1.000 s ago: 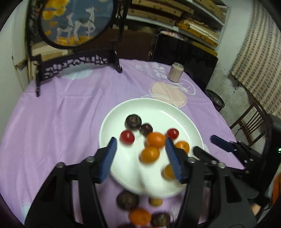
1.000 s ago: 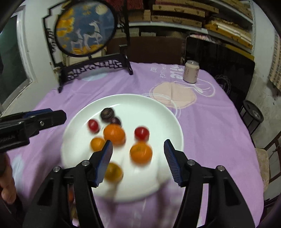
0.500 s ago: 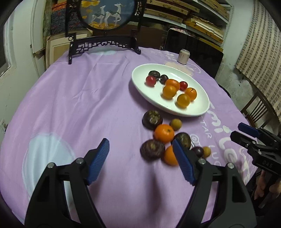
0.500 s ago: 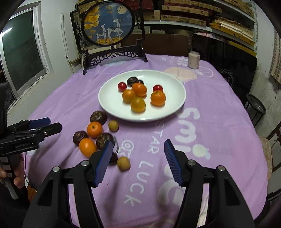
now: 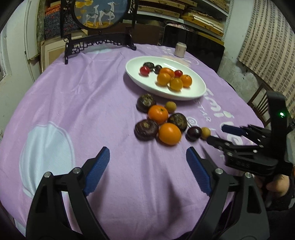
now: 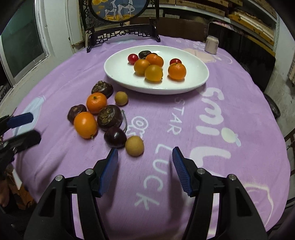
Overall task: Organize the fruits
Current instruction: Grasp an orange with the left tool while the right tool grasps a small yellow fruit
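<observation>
Left gripper [image 5: 147, 166]: I see its jaws spread wide with nothing between them, hovering over bare purple cloth short of the loose fruit.
Right gripper [image 6: 145, 162]: my view shows the jaws wide apart and empty; the blue pads sit just behind the tan longan [image 6: 134, 145].
Nearest fruit: that longan touches a dark plum [image 6: 115, 137] on its left; both lie just ahead of the right gripper's left pad.
Loose cluster: further out I count two oranges [image 6: 85, 124] [image 6: 96, 102], three dark brown water chestnuts [image 6: 109, 118] [image 6: 102, 88] [image 6: 76, 112] and a second longan [image 6: 121, 98], bunched together on the cloth between the grippers and the plate.
Plate [image 6: 195, 81]: white, oval, beyond the cluster; it holds four oranges [image 6: 177, 70], two red cherry tomatoes [image 6: 133, 58] and dark fruit at the back.
Tablecloth [image 6: 230, 110]: purple with white lettering, covering a round table.
Far edge: a small pale cup [image 6: 211, 45] to the right, a carved black stand with a round deer picture [image 6: 119, 11] behind the plate.
</observation>
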